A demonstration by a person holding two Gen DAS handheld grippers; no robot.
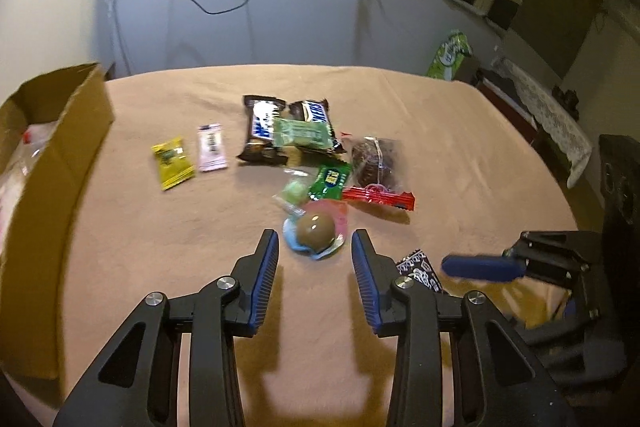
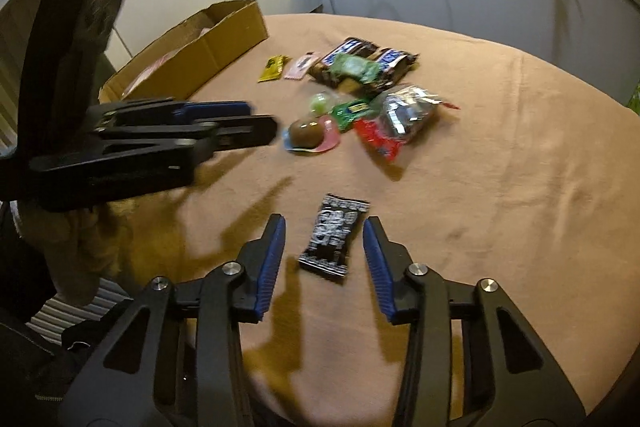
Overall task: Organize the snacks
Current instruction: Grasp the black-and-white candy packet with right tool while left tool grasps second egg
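Note:
Snacks lie on a table with a tan cloth (image 1: pixel 168 251). My left gripper (image 1: pixel 315 241) is open, its fingers on either side of a brown ball candy on a pink and blue wrapper (image 1: pixel 316 231), just short of it. My right gripper (image 2: pixel 325 227) is open around a black and white packet (image 2: pixel 334 239) that lies on the cloth. That packet shows partly in the left wrist view (image 1: pixel 420 269). Farther back lie two Snickers bars (image 1: pixel 264 129), a green pack (image 1: pixel 304 135), a yellow sachet (image 1: pixel 172 163), a pink sachet (image 1: pixel 211 147), a red wrapper (image 1: pixel 380 197) and a clear-bagged chocolate cake (image 1: pixel 374 161).
A cardboard box (image 1: pixel 52 163) with items inside stands at the table's left edge; it also shows in the right wrist view (image 2: pixel 192 55). A grey sofa (image 1: pixel 260 11) with a black cable stands behind the table. A dark cabinet (image 1: pixel 620 179) is at the right.

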